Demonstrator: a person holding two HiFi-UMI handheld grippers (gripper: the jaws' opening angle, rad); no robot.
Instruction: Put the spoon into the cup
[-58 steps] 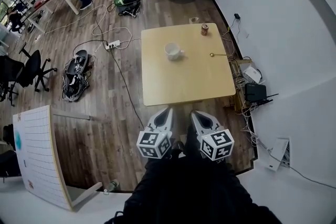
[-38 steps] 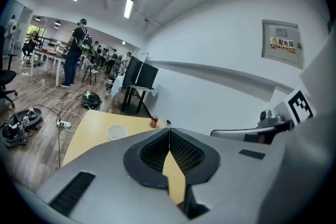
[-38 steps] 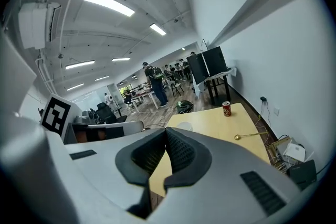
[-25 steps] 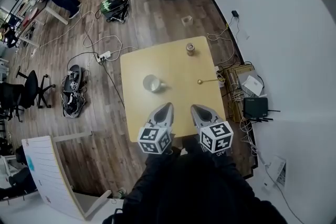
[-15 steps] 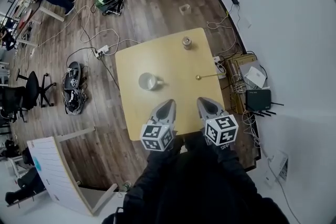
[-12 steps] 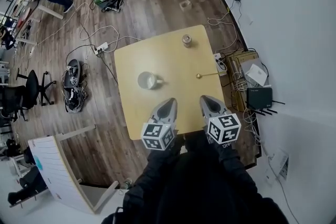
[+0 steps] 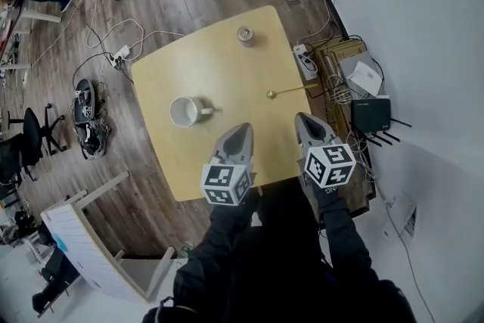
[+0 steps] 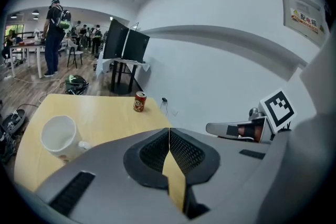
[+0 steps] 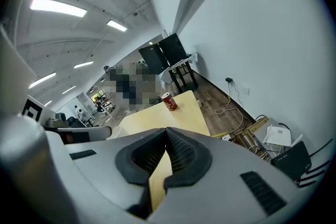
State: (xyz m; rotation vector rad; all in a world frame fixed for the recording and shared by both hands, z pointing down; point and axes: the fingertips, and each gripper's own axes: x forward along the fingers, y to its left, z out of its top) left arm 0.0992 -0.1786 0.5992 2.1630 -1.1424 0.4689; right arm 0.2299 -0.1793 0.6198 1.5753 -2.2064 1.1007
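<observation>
Both pairs, my left tongs [image 7: 243,131] and right tongs [image 7: 305,120], are pressed together and empty above the table's [image 7: 227,72] near edge. Just beyond the right tongs lies the gold spoon [image 7: 287,91]; the white cup [image 7: 185,111] stands well apart, beyond the left tongs.

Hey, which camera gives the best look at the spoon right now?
The head view. There the spoon lies in full sight on the table, near its right edge and well apart from the cup. Neither the left gripper view nor the right gripper view shows the spoon at all.
</observation>
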